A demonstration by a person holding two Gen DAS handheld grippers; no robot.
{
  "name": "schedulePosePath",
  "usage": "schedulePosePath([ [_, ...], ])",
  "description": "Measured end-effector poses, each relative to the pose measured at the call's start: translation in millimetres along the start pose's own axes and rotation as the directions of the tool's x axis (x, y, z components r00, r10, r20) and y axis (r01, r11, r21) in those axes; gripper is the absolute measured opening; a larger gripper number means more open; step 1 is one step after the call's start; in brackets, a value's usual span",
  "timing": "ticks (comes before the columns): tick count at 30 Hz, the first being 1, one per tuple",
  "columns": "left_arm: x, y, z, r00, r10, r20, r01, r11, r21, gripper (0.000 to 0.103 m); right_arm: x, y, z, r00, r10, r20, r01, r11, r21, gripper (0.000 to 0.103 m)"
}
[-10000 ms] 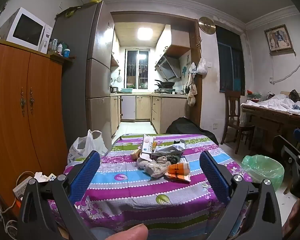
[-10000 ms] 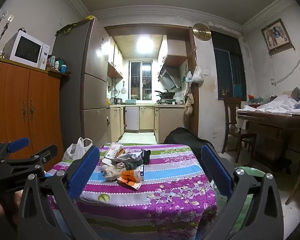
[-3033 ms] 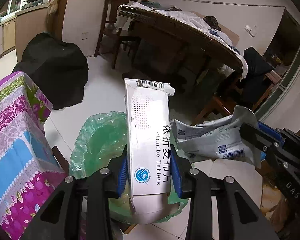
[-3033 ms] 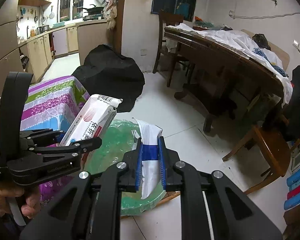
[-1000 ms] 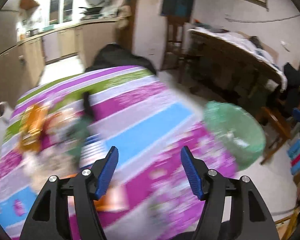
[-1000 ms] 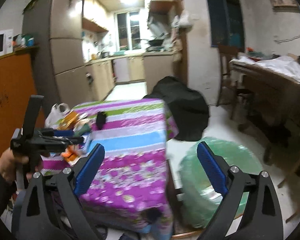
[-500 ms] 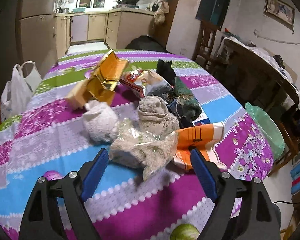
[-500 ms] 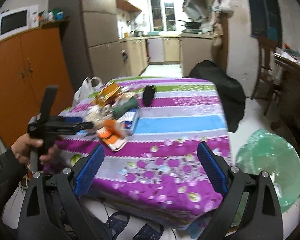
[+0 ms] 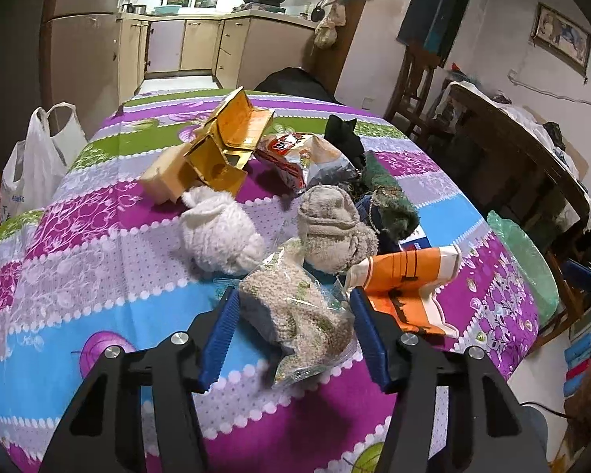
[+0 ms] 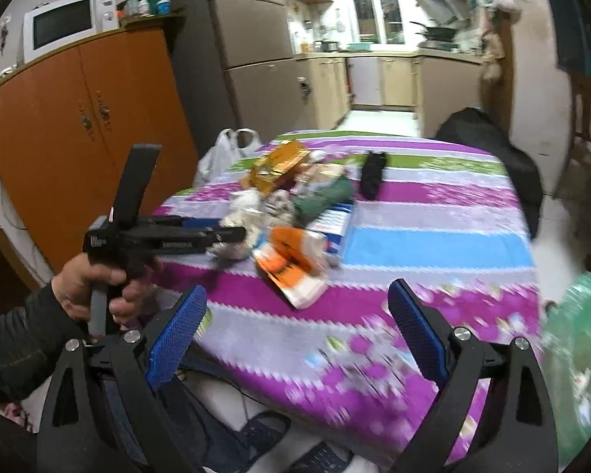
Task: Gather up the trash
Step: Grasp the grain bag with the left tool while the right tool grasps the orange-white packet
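My left gripper (image 9: pixel 295 327) is low over the striped tablecloth (image 9: pixel 98 260). Its jaws are closing, with a clear plastic bag of beige stuff (image 9: pixel 299 315) between the blue pads; the bag does not look squeezed. An orange and white wrapper (image 9: pixel 406 280) lies just right of it. Behind are a beige sock (image 9: pixel 331 220), a cream sock (image 9: pixel 216 232), a gold box (image 9: pixel 228 146) and a red snack wrapper (image 9: pixel 283 153). My right gripper (image 10: pixel 295 335) hangs open and empty over the table's near edge. The right wrist view shows the left gripper (image 10: pixel 216 232) from the side, held by a hand.
A green-lined bin (image 9: pixel 524 260) stands on the floor right of the table, also the bin (image 10: pixel 575 335) at the right wrist view's edge. A white plastic bag (image 9: pixel 31 169) hangs at the table's left. An orange cupboard (image 10: pixel 78 118), a fridge and a dark wooden table (image 9: pixel 512 138) surround the area.
The left jaws have narrowed from wide open to close around the clear bag; the left hand stayed put. The right gripper has swung left and nearer the table, still open.
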State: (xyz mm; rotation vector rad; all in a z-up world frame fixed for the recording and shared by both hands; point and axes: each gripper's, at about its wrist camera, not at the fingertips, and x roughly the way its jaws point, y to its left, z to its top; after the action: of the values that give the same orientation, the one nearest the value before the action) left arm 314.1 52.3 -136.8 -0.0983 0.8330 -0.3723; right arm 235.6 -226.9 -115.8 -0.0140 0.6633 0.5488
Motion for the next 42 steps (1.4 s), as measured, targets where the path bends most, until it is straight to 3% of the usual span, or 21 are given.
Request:
schedulePosePath([
  [2, -5, 3, -2, 1.000, 0.002, 0.002, -0.002, 1.000, -0.007, 0.049, 18, 3, 8, 0.999, 0.028, -0.018, -0.028, 0.999, -0.018, 0.077],
  [4, -9, 7, -3, 1.000, 0.004, 0.002, -0.004, 1.000, -0.018, 0.047, 39, 10, 17, 0.999, 0.026, -0.047, -0.030, 0.997, -0.067, 0.063],
  [9, -13, 11, -8, 1.000, -0.002, 0.002, 0.002, 1.000, -0.021, 0.047, 84, 9, 31, 0.993, -0.047, -0.111, 0.031, 0.989, -0.143, 0.062],
  [15, -18, 10, -12, 1.000, 0.015, 0.014, -0.015, 1.000, -0.011, 0.047, 105, 14, 26, 0.982, -0.103, -0.157, 0.071, 0.978, -0.196, 0.042],
  [20, -21, 5, -19, 1.000, 0.020, 0.022, -0.019, 1.000, -0.020, 0.047, 115, 15, 17, 0.974, -0.168, -0.150, 0.133, 0.967, -0.217, 0.047],
  [21, -21, 4, -20, 1.000, 0.018, 0.022, -0.018, 1.000, -0.021, 0.047, 117, 13, 16, 0.975, -0.158, -0.156, 0.124, 0.971, -0.206, 0.050],
  [24, -21, 6, -19, 1.000, 0.015, 0.021, -0.015, 0.999, -0.032, 0.047, 121, 13, 14, 0.977, -0.126, -0.171, 0.092, 0.977, -0.191, 0.049],
  [27, -21, 5, -19, 1.000, 0.020, 0.023, -0.019, 0.999, -0.037, 0.047, 122, 16, 13, 0.978, -0.133, -0.158, 0.103, 0.978, -0.183, 0.028],
  [31, -22, 2, -20, 0.999, 0.038, 0.032, -0.037, 0.998, -0.041, 0.045, 116, 21, 11, 0.982, -0.140, -0.123, 0.118, 0.979, -0.168, 0.018],
  [33, -24, 1, -21, 0.998, 0.051, 0.037, -0.049, 0.998, -0.049, 0.044, 106, 24, 12, 0.985, -0.147, -0.091, 0.132, 0.979, -0.153, 0.014],
  [35, -28, -2, -22, 0.997, 0.056, 0.049, -0.054, 0.997, -0.050, 0.028, 90, 27, 15, 0.986, -0.160, -0.048, 0.152, 0.979, -0.138, 0.012],
  [42, -47, -14, -21, 0.991, 0.089, 0.099, -0.083, 0.995, -0.057, 0.028, 39, 40, 21, 0.968, -0.238, 0.076, 0.246, 0.961, -0.125, 0.009],
])
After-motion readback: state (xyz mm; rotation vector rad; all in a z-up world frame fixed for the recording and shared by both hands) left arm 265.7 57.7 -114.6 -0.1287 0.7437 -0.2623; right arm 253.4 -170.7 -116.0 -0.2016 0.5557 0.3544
